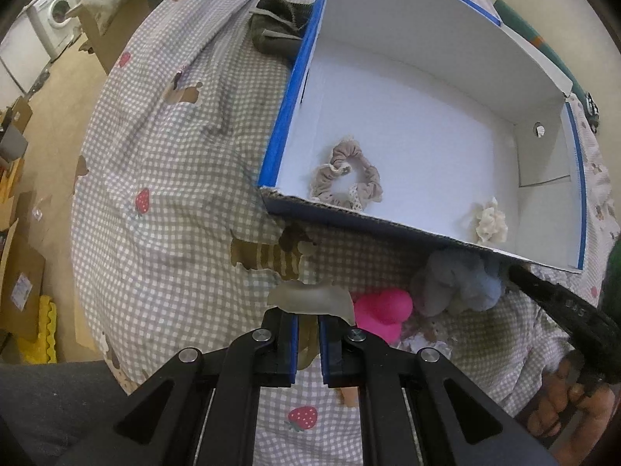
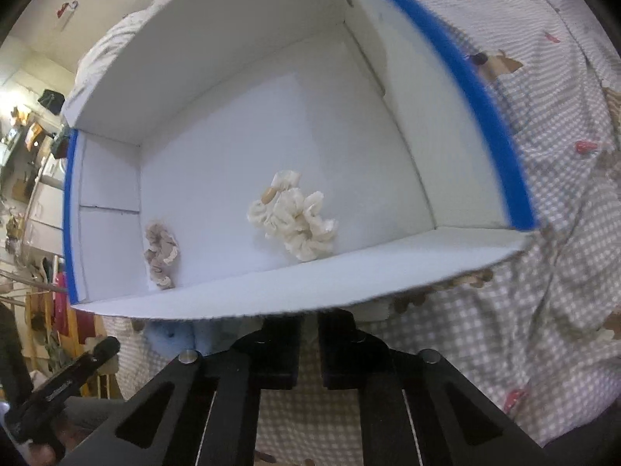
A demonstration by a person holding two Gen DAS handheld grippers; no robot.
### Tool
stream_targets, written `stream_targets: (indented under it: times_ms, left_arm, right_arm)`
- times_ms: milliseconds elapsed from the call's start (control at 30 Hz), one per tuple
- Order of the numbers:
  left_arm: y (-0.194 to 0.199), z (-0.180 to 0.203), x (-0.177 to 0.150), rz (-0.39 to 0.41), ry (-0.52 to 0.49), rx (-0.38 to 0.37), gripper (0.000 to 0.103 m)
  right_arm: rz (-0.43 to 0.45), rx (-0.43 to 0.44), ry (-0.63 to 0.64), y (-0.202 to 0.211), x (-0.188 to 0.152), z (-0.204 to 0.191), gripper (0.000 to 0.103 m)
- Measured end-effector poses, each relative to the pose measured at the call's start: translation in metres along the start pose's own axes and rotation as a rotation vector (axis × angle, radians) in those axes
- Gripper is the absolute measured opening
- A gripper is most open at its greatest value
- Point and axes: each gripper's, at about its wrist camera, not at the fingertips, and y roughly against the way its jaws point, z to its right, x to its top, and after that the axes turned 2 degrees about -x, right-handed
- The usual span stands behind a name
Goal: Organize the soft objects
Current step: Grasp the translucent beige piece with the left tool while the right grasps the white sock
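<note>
A white box with blue rim [image 1: 289,116] lies open on the checked bedspread. Inside lie a beige scrunchie [image 1: 345,178] and a cream scrunchie [image 1: 491,222]; both also show in the right wrist view, cream [image 2: 297,219] and beige [image 2: 161,252]. My left gripper [image 1: 308,318] is shut on a translucent whitish soft piece [image 1: 310,299], just in front of the box. A pink soft object [image 1: 384,310] and a grey-blue plush [image 1: 458,283] lie beside it. My right gripper [image 2: 309,324] has its jaws close together with nothing between them, at the box's near wall [image 2: 310,283].
A dark olive cloth [image 1: 275,27] lies behind the box's left side. The checked bedspread [image 1: 174,194] falls off at the left to a floor with cardboard boxes and a washing machine [image 1: 54,19]. The right gripper's body shows at the right edge [image 1: 562,303].
</note>
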Motion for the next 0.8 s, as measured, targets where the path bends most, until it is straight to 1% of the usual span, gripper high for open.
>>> stream_targets:
  times_ms: [167,367,533,633,733,800]
  left_arm:
    - [0.000,0.002,0.000,0.004,-0.001,0.003,0.008]
    - [0.003,0.008,-0.002,0.015,-0.019,0.002,0.008]
    - [0.003,0.003,-0.003,0.008,-0.006,0.014,0.008]
    - [0.010,0.000,-0.002,0.026,0.007,0.015,0.008]
    - [0.023,-0.001,0.000,0.060,0.013,0.014,0.008]
    - [0.036,-0.001,0.003,0.091,0.019,0.000,0.008]
  right_arm:
    - [0.034,0.018,0.010,0.016,-0.004,0.006,0.007]
    - [0.071,0.033,0.077,0.033,-0.012,-0.008,0.007]
    - [0.100,0.114,0.076,0.058,-0.017,-0.007,0.007]
    - [0.120,0.144,0.084,0.072,-0.020,-0.009,0.007]
    - [0.148,0.175,0.091,0.089,-0.021,-0.011,0.007]
    - [0.172,0.192,0.105,0.103,-0.020,-0.013,0.007]
